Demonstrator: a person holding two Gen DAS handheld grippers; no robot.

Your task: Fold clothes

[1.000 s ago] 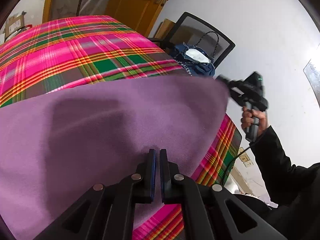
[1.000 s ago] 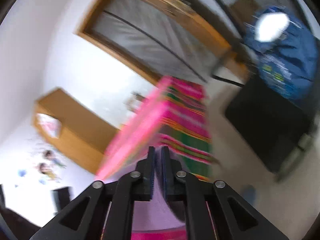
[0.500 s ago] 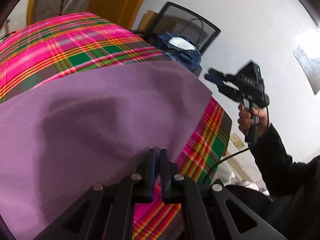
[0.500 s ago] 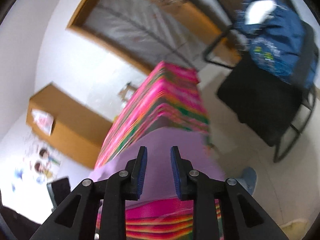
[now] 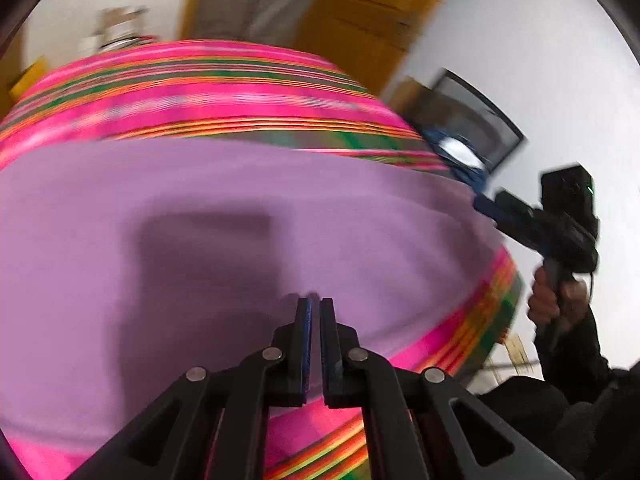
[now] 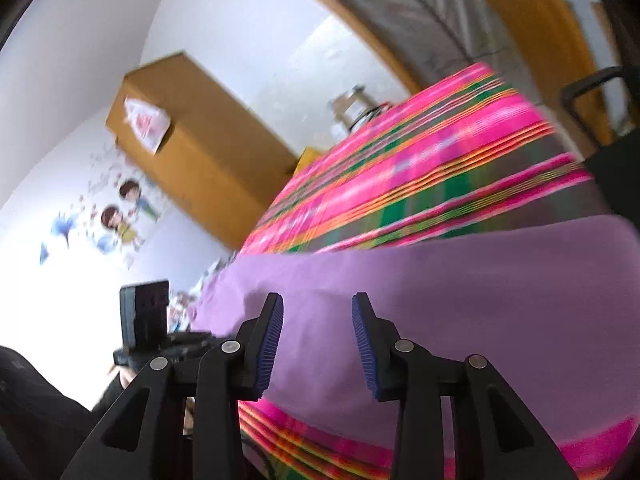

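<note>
Purple cloth (image 5: 248,240) lies flat across the plaid bedspread (image 5: 224,92), left gripper (image 5: 316,308) pinched at its near edge, right gripper (image 6: 318,312) gaping empty above — keep that hem taut.

Both wrist views look low and close across the same purple cloth (image 5: 240,240) on plaid bedding (image 6: 420,168).

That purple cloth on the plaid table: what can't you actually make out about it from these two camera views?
- Left wrist view: whether the left gripper pinches the purple cloth; its nearly closed jaws hide the cloth edge.
- Both views: cloth's left part, cut off by the frame.
- Right wrist view: garment type; motion blur, no seams visible. Right gripper is open.
</note>
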